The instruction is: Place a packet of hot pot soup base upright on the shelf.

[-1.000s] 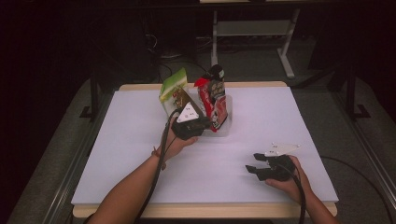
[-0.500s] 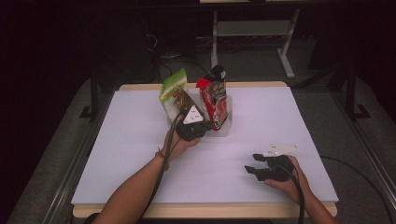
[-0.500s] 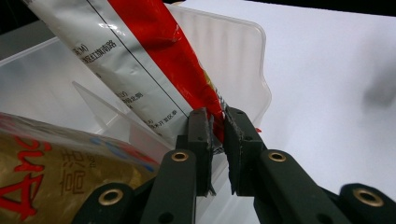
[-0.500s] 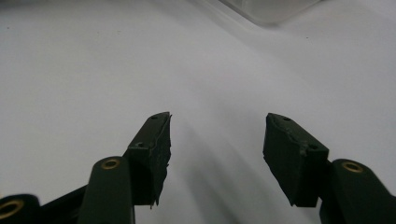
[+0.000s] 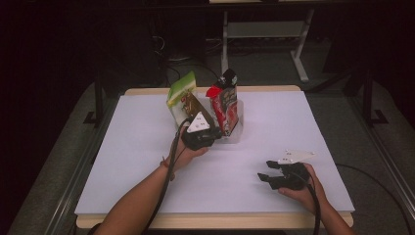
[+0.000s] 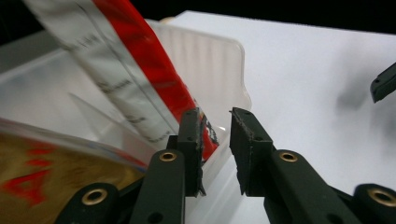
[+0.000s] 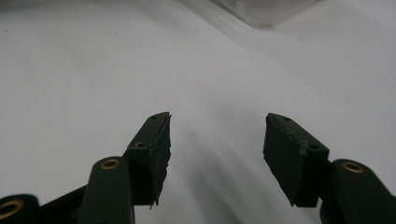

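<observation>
A clear plastic bin stands mid-table holding an upright green snack bag and a red snack bag. My left gripper, under its grey three-cornered plate, sits at the bin's front. In the left gripper view its jaws have just been opening. A narrow gap now separates them, with the red bag's lower corner and the bin's wall in it, and the pads are not pressing. My right gripper rests open on the table at right, with bare white surface between its jaws.
The white tabletop has a wooden rim along its near and far edges. The green bag's gold face lies close at the left of the left gripper view. Dark floor and desk legs lie beyond the far edge.
The left gripper has shifted very slightly at the bin's front. Both bags still stand in the bin. The right hand has not moved.
</observation>
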The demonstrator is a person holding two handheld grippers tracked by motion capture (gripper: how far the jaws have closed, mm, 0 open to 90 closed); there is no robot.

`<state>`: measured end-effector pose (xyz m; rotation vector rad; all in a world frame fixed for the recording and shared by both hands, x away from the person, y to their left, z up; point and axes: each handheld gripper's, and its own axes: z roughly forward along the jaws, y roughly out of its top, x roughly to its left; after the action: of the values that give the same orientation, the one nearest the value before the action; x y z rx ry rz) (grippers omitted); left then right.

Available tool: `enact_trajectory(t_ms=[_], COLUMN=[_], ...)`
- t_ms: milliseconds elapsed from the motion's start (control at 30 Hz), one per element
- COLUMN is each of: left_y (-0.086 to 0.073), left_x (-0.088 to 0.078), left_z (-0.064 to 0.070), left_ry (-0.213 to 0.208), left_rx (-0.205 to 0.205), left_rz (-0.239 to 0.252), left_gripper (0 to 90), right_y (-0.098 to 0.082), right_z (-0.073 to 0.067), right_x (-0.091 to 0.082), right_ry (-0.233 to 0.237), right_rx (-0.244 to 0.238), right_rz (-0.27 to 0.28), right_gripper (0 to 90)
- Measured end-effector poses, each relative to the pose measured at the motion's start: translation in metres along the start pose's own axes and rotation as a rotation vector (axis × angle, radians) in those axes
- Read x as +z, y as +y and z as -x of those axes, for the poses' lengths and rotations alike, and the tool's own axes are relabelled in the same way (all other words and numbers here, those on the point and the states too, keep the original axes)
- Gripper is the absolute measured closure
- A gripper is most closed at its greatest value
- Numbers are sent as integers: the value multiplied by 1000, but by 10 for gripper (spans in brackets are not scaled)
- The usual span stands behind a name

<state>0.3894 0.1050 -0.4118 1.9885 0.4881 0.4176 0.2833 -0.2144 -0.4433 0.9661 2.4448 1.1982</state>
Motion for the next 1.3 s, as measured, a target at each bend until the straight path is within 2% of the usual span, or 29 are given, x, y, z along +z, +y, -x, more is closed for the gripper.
enact_trajectory(t_ms=[33, 200, 400, 500, 733, 900, 1100, 1300], left_y=[1, 2, -2, -5, -11, -18, -33, -49], left_x=[-5, -20, -44, -57, -83, -101, -118, -132], left_z=[-1, 0, 1, -1, -4, -7, -10, -12], left_ry=[-8, 9, 40, 47, 81, 118, 142, 181], left_rx=[-4, 8, 42, 31, 48, 70, 57, 76], left_rz=[7, 26, 35, 43, 41, 19, -12, -53], left_gripper=[727, 683, 642, 622, 593, 566, 529, 494], right_y=[0, 2, 4, 5, 9, 12, 13, 15], right_z=[0, 0, 0, -1, -4, -7, -9, -9], right_x=[0, -5, -10, -12, -15, -17, -19, -19], right_ry=[-1, -15, -38, -46, -75, -104, -132, -154], right_rx=[-2, -4, -21, -30, -65, -110, -148, -185], right_rz=[0, 20, 44, 55, 65, 57, 47, 25], right_gripper=[406, 408, 417, 423, 424, 424, 424, 423])
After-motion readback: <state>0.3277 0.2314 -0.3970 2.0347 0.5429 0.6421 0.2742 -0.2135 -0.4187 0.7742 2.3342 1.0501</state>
